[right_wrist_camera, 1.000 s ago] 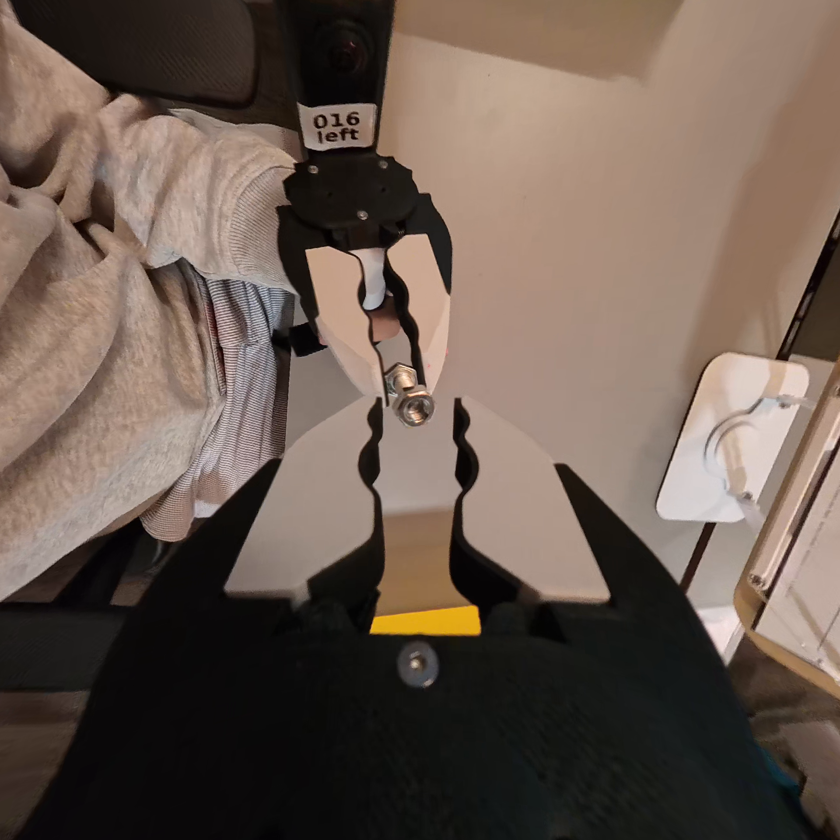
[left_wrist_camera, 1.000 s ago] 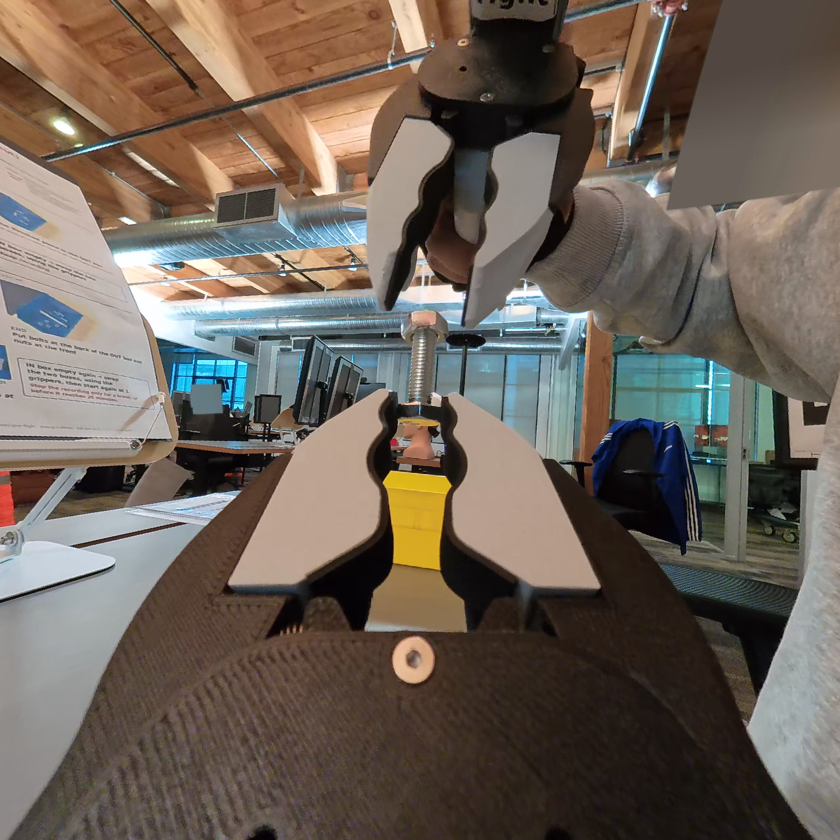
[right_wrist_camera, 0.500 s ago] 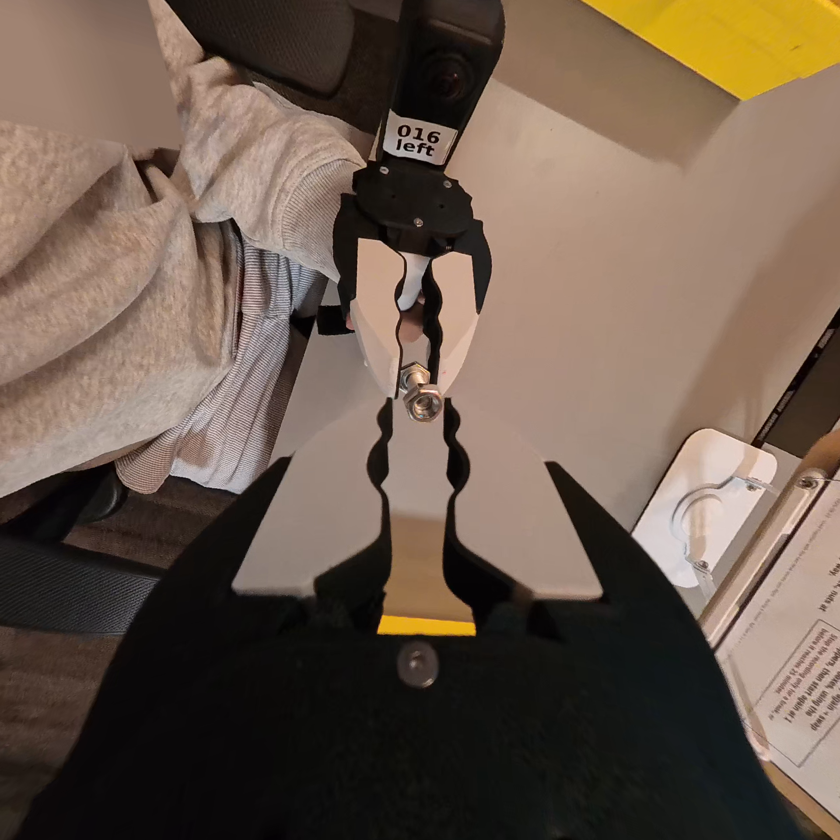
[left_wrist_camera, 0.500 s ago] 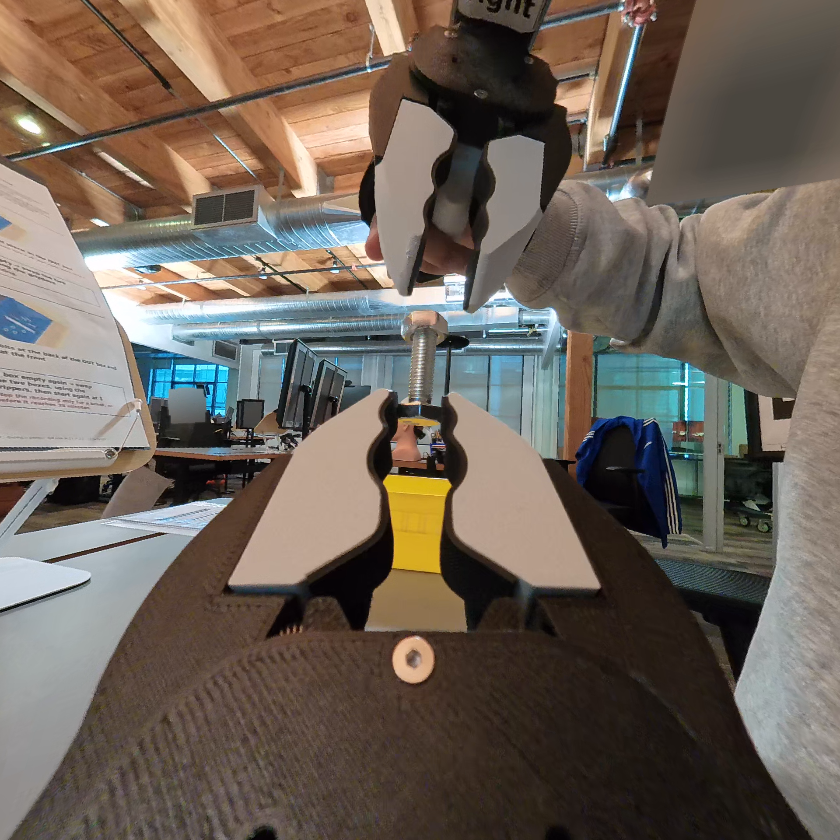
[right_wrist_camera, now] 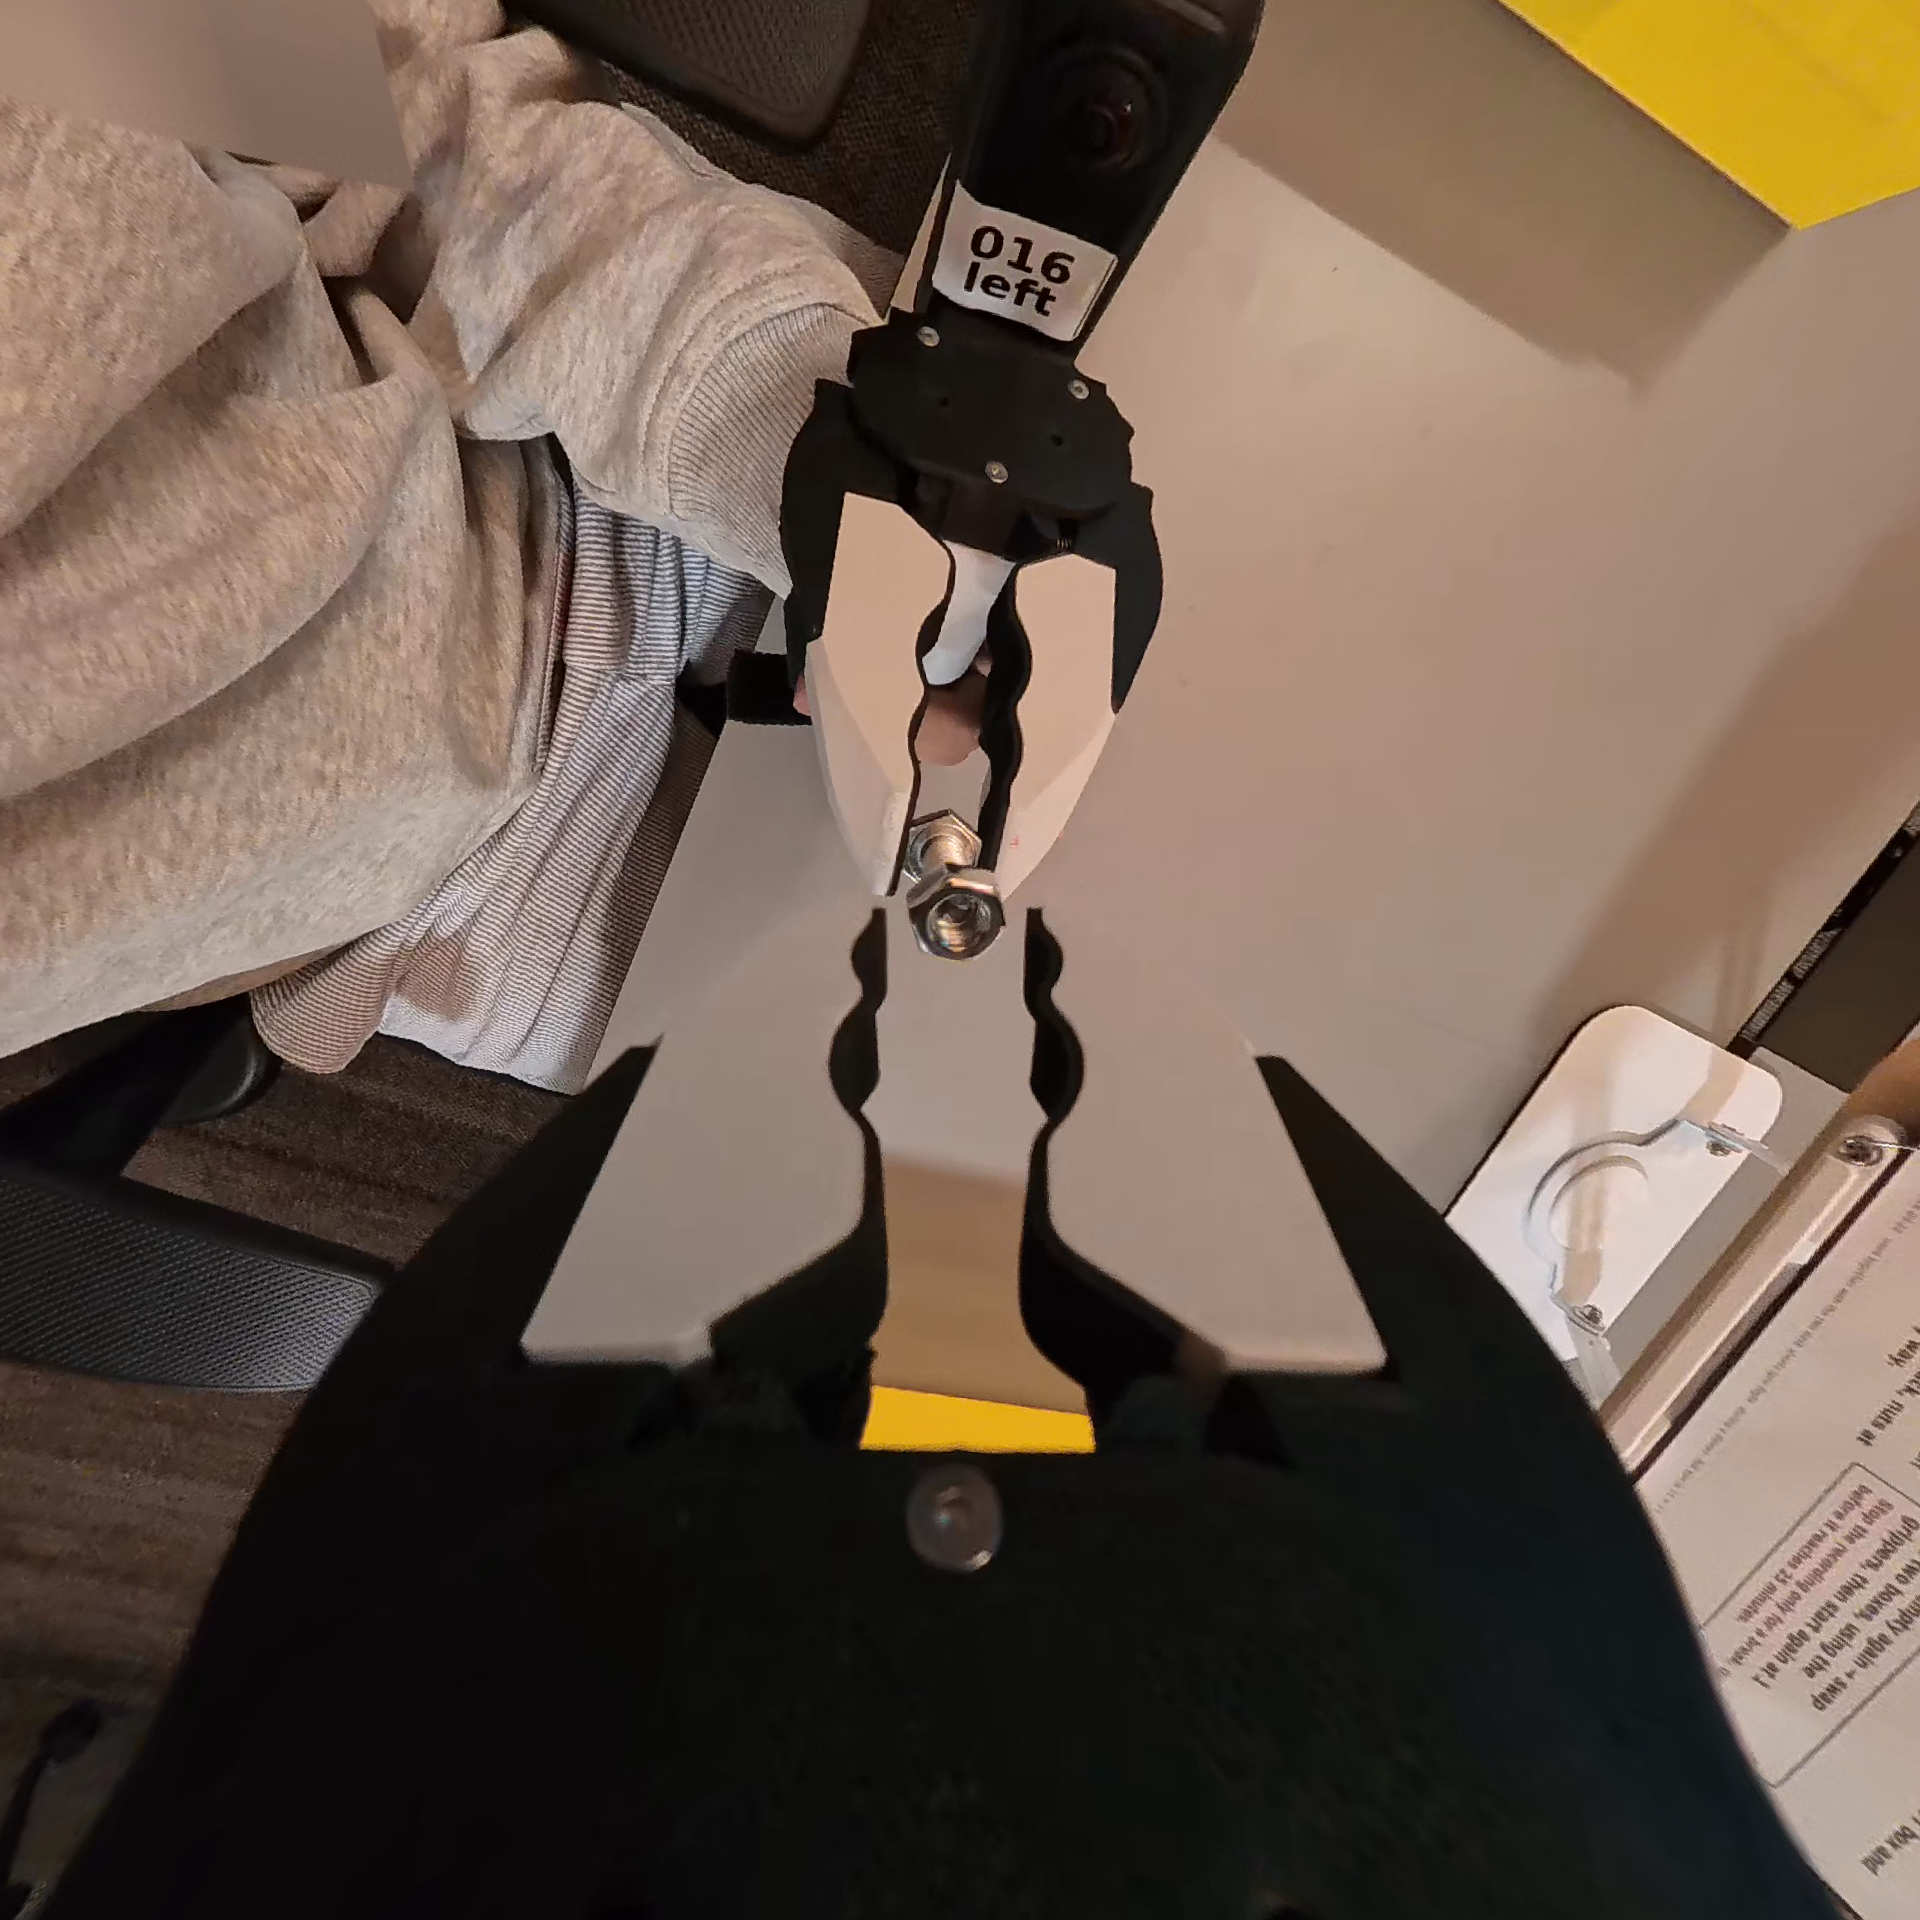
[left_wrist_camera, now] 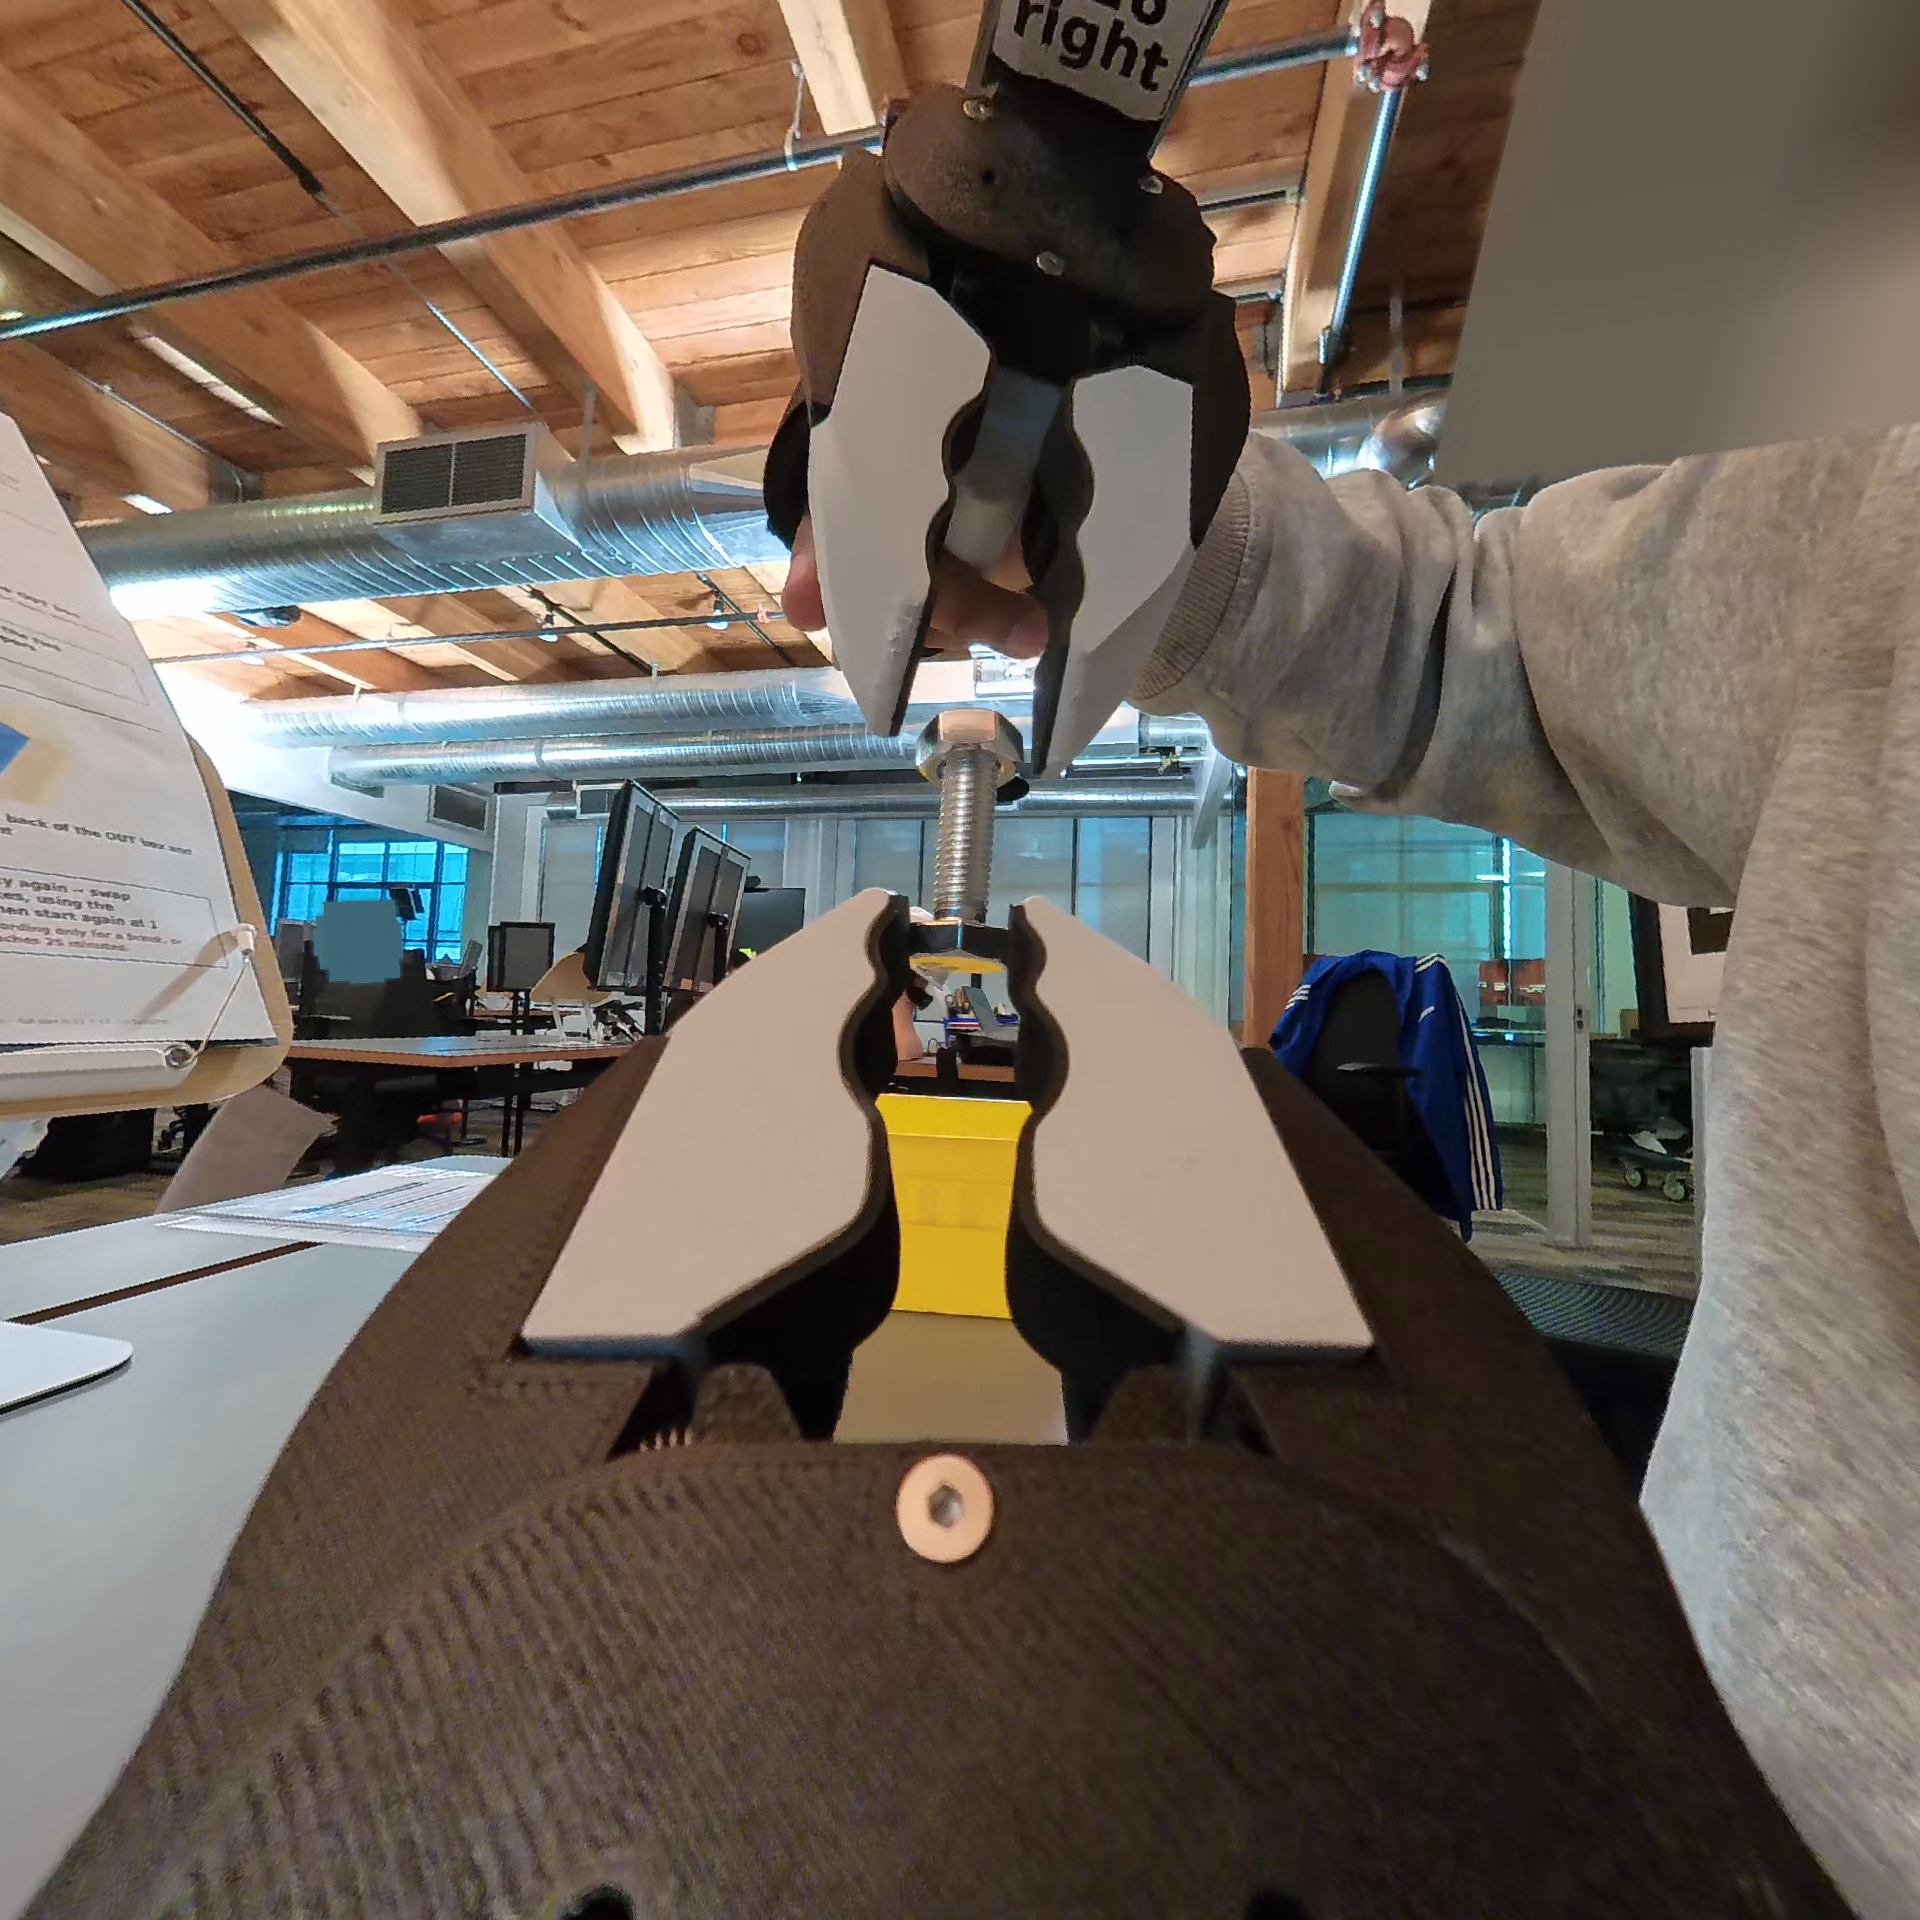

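Left gripper [left_wrist_camera: 961,920] is pointing forward with its two fingers drawn in close, clamping the lower end of a silver bolt [left_wrist_camera: 964,831] between the tips; the bolt is standing upright, threaded shank rising toward 12 o'clock. In the right wrist view the left gripper [right_wrist_camera: 940,862] is showing at 12 o'clock, tips toward the camera, and the bolt [right_wrist_camera: 935,847] is appearing end-on, its hex head sitting pinched between the tips. A hex nut [left_wrist_camera: 966,736] is sitting on the top end of the shank; in the right wrist view the nut [right_wrist_camera: 954,916] is lying nearest the camera, bore facing it. Right gripper [left_wrist_camera: 966,743] is coming down from 12 o'clock in the left wrist view, fingers parted, the tips flanking the nut on either side; whether either tip is touching the nut I cannot tell. In its own view the right gripper [right_wrist_camera: 954,914] is showing a clear gap between the fingers, with the nut lying in that gap at the tips. A hand [left_wrist_camera: 935,613] in a grey sleeve [left_wrist_camera: 1455,644] is gripping the right gripper's handle. A yellow box [left_wrist_camera: 951,1205] is sitting on the grey table [left_wrist_camera: 156,1455] beyond the left gripper's fingers, toward 6 o'clock of the bolt. A stand with a printed sheet [left_wrist_camera: 94,831] is standing at 9 o'clock.
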Demonstrator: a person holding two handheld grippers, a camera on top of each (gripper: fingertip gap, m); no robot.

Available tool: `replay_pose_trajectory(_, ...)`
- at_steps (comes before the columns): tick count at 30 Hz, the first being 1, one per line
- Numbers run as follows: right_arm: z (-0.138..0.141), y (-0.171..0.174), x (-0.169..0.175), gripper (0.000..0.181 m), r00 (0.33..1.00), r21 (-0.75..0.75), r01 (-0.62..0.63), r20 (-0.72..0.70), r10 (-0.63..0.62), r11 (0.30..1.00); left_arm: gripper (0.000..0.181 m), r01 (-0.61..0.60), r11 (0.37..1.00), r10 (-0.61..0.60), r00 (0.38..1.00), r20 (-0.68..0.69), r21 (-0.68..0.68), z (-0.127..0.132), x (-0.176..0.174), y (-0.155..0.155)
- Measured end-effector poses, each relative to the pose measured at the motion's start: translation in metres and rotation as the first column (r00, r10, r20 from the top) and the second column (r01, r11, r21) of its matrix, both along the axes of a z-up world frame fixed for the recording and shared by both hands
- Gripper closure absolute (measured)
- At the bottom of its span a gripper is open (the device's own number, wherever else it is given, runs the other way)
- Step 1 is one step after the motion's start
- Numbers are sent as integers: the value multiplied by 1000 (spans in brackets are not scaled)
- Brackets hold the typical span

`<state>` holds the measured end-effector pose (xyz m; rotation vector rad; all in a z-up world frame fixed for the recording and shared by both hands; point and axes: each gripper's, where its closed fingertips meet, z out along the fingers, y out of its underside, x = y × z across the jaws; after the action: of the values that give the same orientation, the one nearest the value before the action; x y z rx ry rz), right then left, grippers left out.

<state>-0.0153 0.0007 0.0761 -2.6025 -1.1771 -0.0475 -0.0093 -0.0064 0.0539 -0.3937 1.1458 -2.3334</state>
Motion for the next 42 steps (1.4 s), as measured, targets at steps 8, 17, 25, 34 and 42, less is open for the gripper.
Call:
replay_pose_trajectory(8,-2,0,0,162,1000,-11,-14,15,14,1000,162,1,1000,-1,1000,0,3,0,0,-1)
replay_pose_trajectory(17,-5,-2,6,163,996,-41,73,46,-71,997,162,-43,999,43,999,-13,24,-3,5,-1)
replay_pose_trajectory(25,-10,-2,18,164,960,-68,279,29,-278,958,162,-134,989,137,990,-39,68,-8,16,0)
replay_pose_trajectory(34,-18,-13,24,164,885,-166,464,58,-461,870,162,-182,972,190,981,-38,150,-16,22,-9)
replay_pose_trajectory(42,-16,-8,24,163,799,-200,582,-40,-600,788,162,-174,978,180,983,-43,114,-13,21,-4)
